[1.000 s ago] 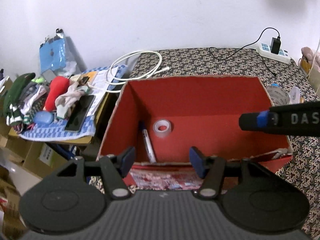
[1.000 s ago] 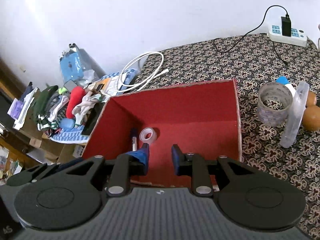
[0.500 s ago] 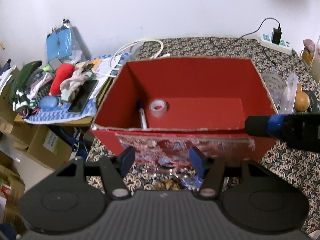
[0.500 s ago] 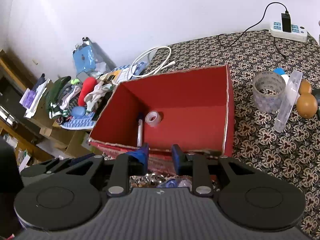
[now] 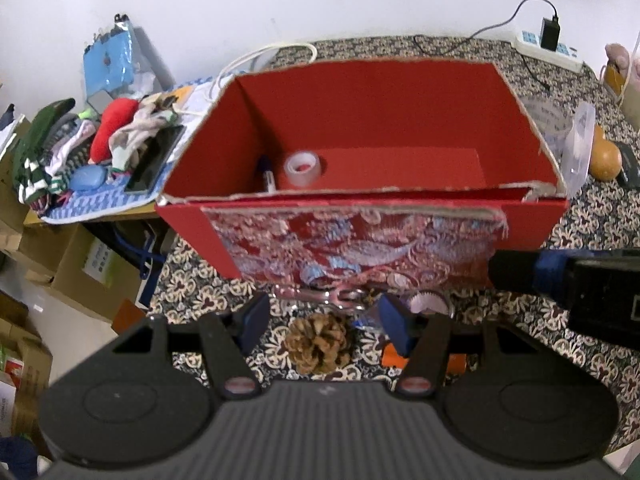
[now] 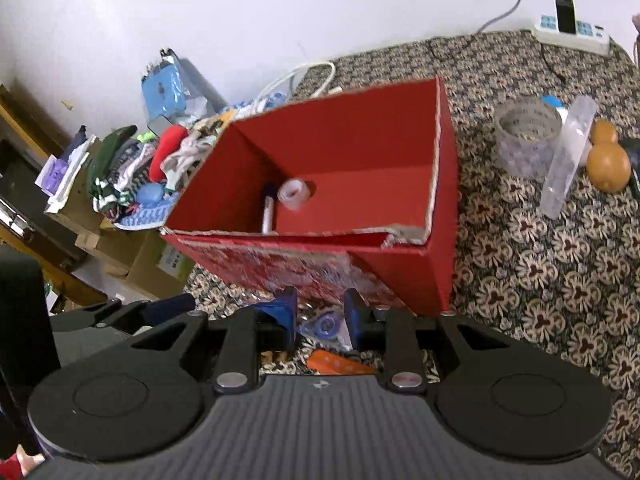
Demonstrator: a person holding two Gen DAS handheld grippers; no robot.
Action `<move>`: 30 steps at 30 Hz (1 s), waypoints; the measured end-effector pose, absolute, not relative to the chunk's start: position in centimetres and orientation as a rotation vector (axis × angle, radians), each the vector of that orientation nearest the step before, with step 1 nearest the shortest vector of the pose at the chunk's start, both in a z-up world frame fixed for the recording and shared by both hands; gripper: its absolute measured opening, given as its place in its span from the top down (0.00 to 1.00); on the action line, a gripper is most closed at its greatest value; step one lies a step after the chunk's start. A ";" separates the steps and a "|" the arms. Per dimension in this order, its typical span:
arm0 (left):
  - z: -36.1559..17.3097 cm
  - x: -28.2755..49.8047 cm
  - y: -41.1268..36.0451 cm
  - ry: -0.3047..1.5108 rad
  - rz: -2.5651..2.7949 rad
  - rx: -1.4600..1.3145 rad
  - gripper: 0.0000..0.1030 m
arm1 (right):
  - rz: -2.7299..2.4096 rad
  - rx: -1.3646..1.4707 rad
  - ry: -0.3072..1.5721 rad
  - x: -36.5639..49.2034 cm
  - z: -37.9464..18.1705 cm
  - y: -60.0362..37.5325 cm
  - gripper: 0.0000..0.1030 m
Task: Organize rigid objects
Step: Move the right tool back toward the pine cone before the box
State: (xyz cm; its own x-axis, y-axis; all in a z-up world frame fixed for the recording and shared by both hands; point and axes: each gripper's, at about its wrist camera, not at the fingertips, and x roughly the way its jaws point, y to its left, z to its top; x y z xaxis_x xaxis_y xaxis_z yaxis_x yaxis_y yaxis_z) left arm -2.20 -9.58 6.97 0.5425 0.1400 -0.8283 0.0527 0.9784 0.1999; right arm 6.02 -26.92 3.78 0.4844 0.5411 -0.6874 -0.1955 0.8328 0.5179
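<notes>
Red cardboard box (image 5: 360, 128) open-topped on a desk (image 6: 560, 264) covered in dark floral cloth, near wall patterned in red and pale blue. Inside, at the box's left end: small roll of clear tape (image 5: 302, 168) beside a white pen with dark cap (image 5: 268, 174), the two just beside each other.

Left hand-held gripper (image 5: 326, 320) low over the desk just in front of the box, jaws about half open, nothing gripped. Below and between its blue pads (image 5: 253, 318): a pine cone (image 5: 318, 342) lying on the cloth; metal scissors (image 5: 320, 295) just beyond, against the foot of the box.

Right hand-held gripper (image 6: 320, 314) to the right, also near the box's front, jaws nearly closed with a narrow gap, nothing visibly between them. Beneath it: blurred small items, one orange (image 6: 336, 362), one blue and clear (image 6: 326, 326).

Right of the box: large clear tape roll (image 6: 528, 136), clear plastic case (image 6: 568, 160), two brown egg-like balls (image 6: 608, 162). Far right: white power strip (image 6: 572, 32) with a black plug. Off the desk's left edge: heap of clothes (image 5: 84, 148).
</notes>
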 end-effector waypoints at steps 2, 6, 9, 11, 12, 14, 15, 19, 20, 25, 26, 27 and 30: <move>6.5 -2.2 -9.7 1.011 0.048 0.213 0.40 | 0.456 0.402 0.984 5.9 3.3 -27.0 0.92; 5.5 -2.0 -9.6 1.042 0.033 0.212 0.40 | 0.434 0.408 1.012 5.8 2.5 -26.9 0.92; 5.0 -1.9 -9.5 1.055 0.024 0.217 0.40 | 0.418 0.398 1.027 5.8 2.0 -26.8 0.91; 4.8 -1.8 -9.3 1.062 0.022 0.217 0.40 | 0.411 0.393 1.034 5.9 1.8 -26.7 0.91; 4.7 -1.8 -9.2 1.065 0.022 0.215 0.40 | 0.407 0.390 1.040 5.9 1.7 -26.6 0.91; 4.6 -1.7 -8.8 1.071 0.018 0.210 0.40 | 0.402 0.389 1.052 6.0 1.4 -26.5 0.91; 4.5 -1.7 -8.7 1.073 0.015 0.208 0.40 | 0.400 0.389 1.057 6.0 1.3 -26.4 0.91; 3.9 -1.8 -8.0 1.089 0.001 0.188 0.40 | 0.399 0.390 1.068 6.0 1.0 -25.9 0.91; 3.7 -1.8 -7.9 1.094 -0.003 0.183 0.40 | 0.401 0.389 1.071 6.1 0.9 -25.7 0.91; 3.0 -2.1 -7.0 1.107 -0.014 0.161 0.40 | 0.406 0.362 1.089 6.1 0.7 -24.5 0.91; 2.9 -2.1 -6.8 1.110 -0.017 0.153 0.40 | 0.407 0.359 1.091 6.1 0.6 -24.3 0.91; 2.7 -2.2 -6.6 1.112 -0.019 0.146 0.40 | 0.409 0.358 1.091 6.2 0.6 -24.1 0.91; 2.3 -2.4 -6.2 1.121 -0.020 0.137 0.40 | 0.409 0.358 1.099 6.4 0.5 -23.6 0.91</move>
